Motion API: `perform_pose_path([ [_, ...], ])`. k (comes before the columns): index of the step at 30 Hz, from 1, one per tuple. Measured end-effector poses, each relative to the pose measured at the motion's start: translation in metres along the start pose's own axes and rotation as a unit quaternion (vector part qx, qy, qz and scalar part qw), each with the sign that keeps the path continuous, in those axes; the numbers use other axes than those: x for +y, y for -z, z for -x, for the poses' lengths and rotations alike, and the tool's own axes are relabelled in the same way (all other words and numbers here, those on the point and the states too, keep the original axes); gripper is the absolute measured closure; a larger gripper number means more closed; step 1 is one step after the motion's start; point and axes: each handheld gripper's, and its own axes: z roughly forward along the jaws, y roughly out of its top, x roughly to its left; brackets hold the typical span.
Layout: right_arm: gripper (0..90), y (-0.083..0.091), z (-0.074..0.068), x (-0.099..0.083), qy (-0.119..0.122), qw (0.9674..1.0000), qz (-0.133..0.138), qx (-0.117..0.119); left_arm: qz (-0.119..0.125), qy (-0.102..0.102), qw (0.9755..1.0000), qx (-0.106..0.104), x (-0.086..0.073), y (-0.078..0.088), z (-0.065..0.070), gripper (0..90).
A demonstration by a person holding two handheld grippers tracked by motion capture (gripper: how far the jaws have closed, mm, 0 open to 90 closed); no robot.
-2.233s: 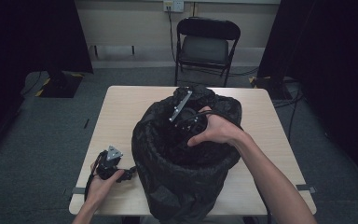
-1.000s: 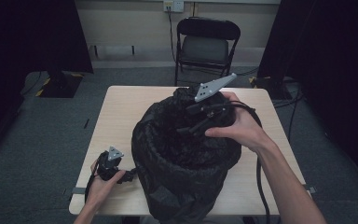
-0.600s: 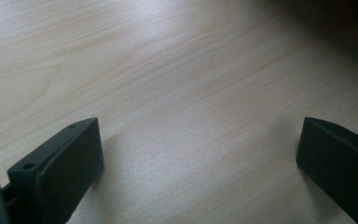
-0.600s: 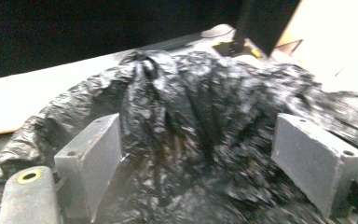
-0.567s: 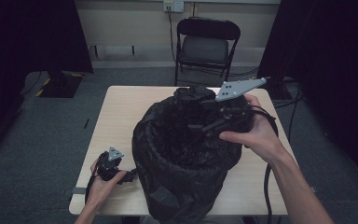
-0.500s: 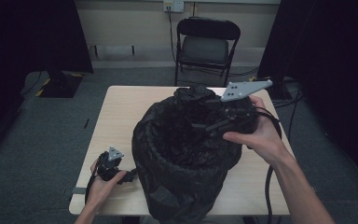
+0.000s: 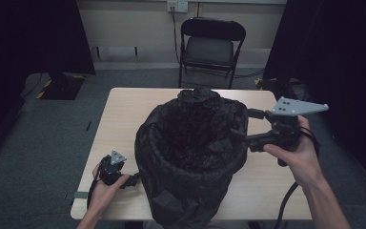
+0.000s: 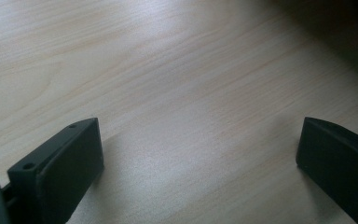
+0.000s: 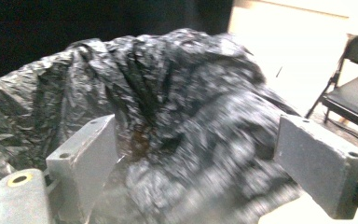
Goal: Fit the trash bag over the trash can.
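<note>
Right in the middle of the pale wooden desk (image 7: 124, 109) stands the big bin lined with a crinkled black plastic bag (image 7: 190, 157), its mouth gaping upward and the liner bunched into a peak at the far rim. The right gripper (image 7: 248, 126), held level in the person's right hand (image 7: 298, 152), sits just beside the bin's right rim, fingers pointing at the plastic. In the right gripper view those grey fingers (image 9: 86, 163) are spread wide, having just been opening, with the bulging black liner (image 9: 182, 140) rising between and beyond them; nothing is clamped, and whether the tips brush the plastic is hard to tell through the blur. Over at the near left corner, the left gripper (image 7: 132, 180) lies low on the desk in the person's left hand (image 7: 102, 191), right next to the foot of the bin. Its own view shows black fingers (image 8: 60, 168) released and far apart, bare wood grain (image 8: 191, 93) between them. Behind the desk stands a dark folding chair (image 7: 212, 47).
</note>
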Motion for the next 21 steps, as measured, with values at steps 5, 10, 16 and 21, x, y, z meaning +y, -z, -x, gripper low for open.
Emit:
perform_pose_path([
  [5, 12.4, 0.017, 0.007, -0.024, -0.021, 0.9994, 0.019, -0.019, 0.000, 0.000, 1.0000, 0.000, 0.000, 0.000, 0.000, 0.0],
  [10, 12.2, 0.030, 0.016, -0.050, -0.047, 0.9973, 0.035, -0.043, 0.000, 0.000, 1.0000, 0.000, 0.000, 0.000, 0.000, 0.0],
  [16, 12.2, 0.027, 0.024, -0.084, -0.063, 0.9956, 0.018, -0.066, 0.000, 0.000, 1.0000, 0.000, 0.000, 0.000, 0.000, 0.0],
  [21, 12.6, 0.019, 0.030, -0.112, -0.081, 0.9933, 0.004, -0.083, 0.000, 0.000, 1.0000, 0.001, 0.000, 0.000, 0.000, 0.0],
])
